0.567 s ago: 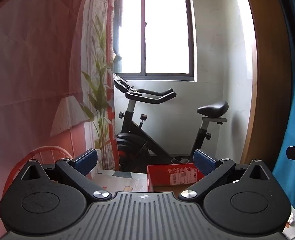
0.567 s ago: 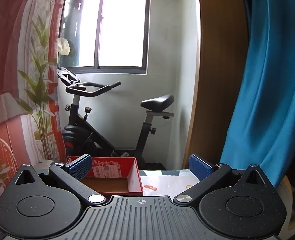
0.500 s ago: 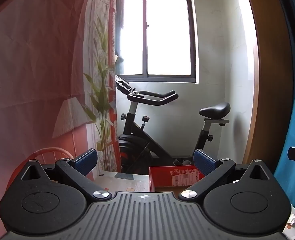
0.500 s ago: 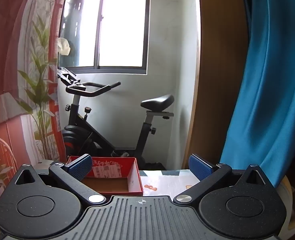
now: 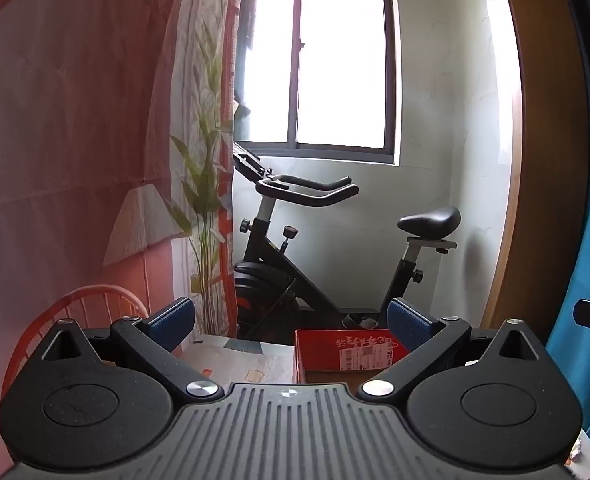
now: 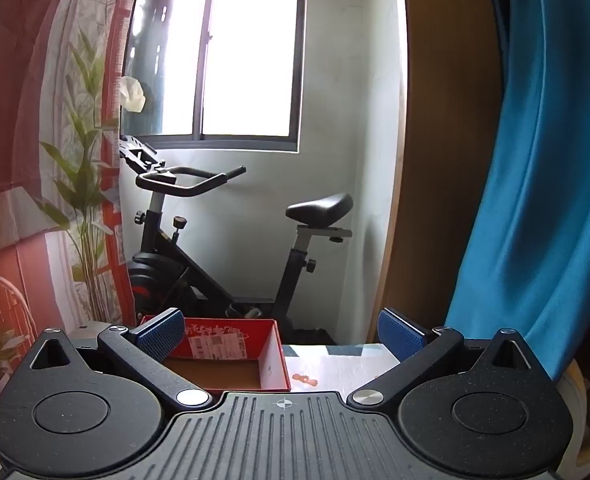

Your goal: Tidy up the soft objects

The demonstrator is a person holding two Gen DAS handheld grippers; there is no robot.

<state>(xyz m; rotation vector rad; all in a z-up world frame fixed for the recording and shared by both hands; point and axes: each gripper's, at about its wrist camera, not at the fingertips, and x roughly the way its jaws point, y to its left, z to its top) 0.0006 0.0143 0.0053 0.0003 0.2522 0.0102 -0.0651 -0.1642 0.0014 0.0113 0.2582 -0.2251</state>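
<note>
A red cardboard box (image 5: 347, 350) with a white label stands open on the table, at the far edge. In the right wrist view the same red box (image 6: 273, 354) shows a brown, bare floor. My left gripper (image 5: 291, 320) is open, its blue pads wide apart, level and above the near part of the table. My right gripper (image 6: 281, 330) is open too, with nothing between its pads; its left pad overlaps the box's left wall in the picture. No soft object shows in either view.
The patterned tabletop (image 5: 231, 360) runs to a far edge in front of an exercise bike (image 5: 327, 248) under a window. A red chair back (image 5: 91, 300) stands at the left, a blue curtain (image 6: 535, 200) at the right. A small orange scrap (image 6: 305, 379) lies beside the box.
The left wrist view has shifted slightly, so the bike and box sit a little further right and lower. The right wrist view is unchanged.
</note>
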